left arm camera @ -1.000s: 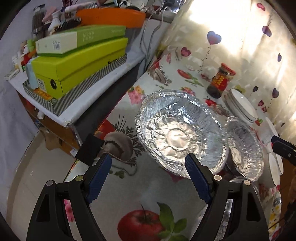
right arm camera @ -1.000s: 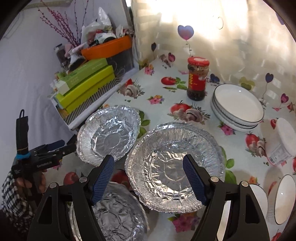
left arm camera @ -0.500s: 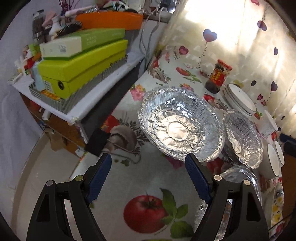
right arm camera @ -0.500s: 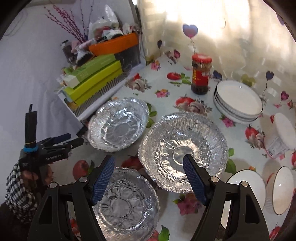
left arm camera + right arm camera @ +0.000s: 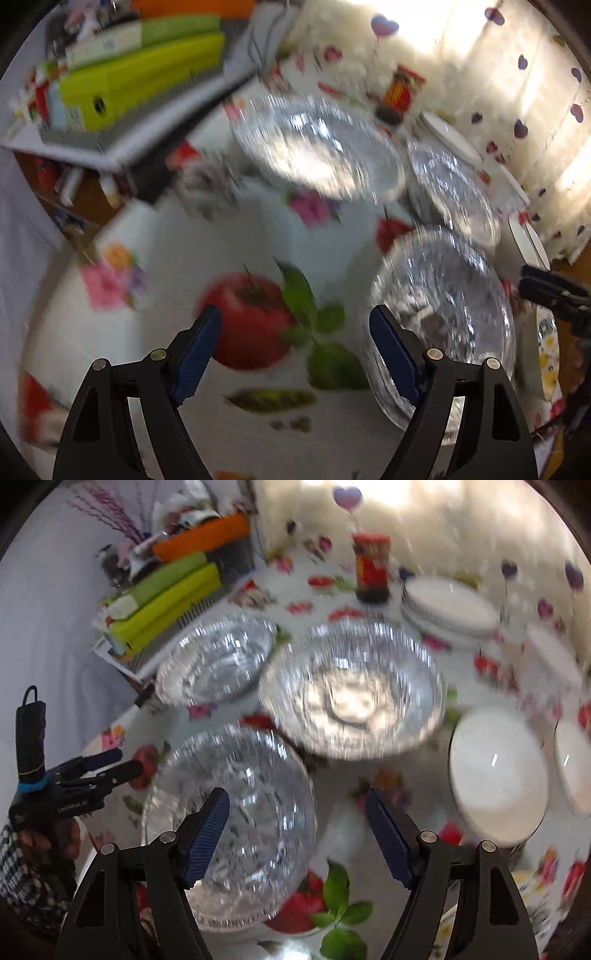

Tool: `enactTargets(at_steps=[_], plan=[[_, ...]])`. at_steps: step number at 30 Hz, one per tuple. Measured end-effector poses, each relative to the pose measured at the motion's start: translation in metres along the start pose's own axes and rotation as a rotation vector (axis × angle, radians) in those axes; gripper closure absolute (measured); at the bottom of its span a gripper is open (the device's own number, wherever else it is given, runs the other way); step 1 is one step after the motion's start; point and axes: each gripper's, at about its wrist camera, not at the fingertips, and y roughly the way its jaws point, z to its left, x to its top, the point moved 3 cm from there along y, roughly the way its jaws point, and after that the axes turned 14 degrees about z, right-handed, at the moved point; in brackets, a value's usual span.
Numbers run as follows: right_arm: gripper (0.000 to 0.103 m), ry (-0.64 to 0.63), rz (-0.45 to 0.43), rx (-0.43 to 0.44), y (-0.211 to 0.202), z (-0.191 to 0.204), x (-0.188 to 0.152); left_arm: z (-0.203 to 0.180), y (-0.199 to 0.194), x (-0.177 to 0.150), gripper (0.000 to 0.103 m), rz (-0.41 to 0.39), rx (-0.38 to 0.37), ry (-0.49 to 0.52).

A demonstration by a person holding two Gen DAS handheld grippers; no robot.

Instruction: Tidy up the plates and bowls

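Both views are motion-blurred. The left gripper is seen with jaws wide apart and nothing between them; only the fruit-print cloth of the counter lies under the gap. The near foil bowl sits by the counter's near edge, just beside the left gripper's right-hand jaw, whose pad overlaps the bowl's rim in the view; whether they touch cannot be told. The right gripper is also seen with jaws wide apart, empty. The same near foil bowl lies under its left-hand jaw, mostly outside the gap, with bare cloth between the pads. A middle foil bowl is set further in, at the counter's centre, and a far foil bowl lies by the left edge. White bowls are placed toward the right edge; stacked white plates and a jar stand near the back edge.
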Motion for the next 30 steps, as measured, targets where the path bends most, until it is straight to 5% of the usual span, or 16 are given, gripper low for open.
enactTargets(at_steps=[2, 6, 11, 17, 27, 28, 30], plan=[[0.029, 0.018, 0.02, -0.006, 0.011, -0.004, -0.008, -0.006, 0.007, -0.007, 0.021, 0.013, -0.036, -0.002], [0.063, 0.041, 0.051, 0.025, 0.025, -0.003, -0.014, -0.013, 0.009, -0.011, 0.021, 0.018, -0.074, -0.002], [0.073, 0.015, 0.064, 0.061, 0.036, 0.018, -0.013, -0.008, 0.001, -0.014, 0.021, 0.006, -0.07, -0.013], [0.074, -0.013, 0.082, 0.158, 0.047, 0.049, -0.006, 0.017, -0.009, -0.018, 0.021, -0.001, -0.045, -0.056], [0.073, -0.113, 0.123, 0.199, 0.06, 0.082, -0.004, 0.05, -0.024, -0.017, 0.021, -0.027, -0.002, -0.116], [0.071, -0.126, 0.127, 0.188, 0.059, 0.082, -0.006, 0.052, -0.026, -0.016, 0.021, -0.032, 0.001, -0.119], [0.047, -0.149, 0.127, 0.161, 0.053, 0.078, -0.009, 0.053, -0.031, -0.015, 0.021, -0.042, -0.001, -0.115]])
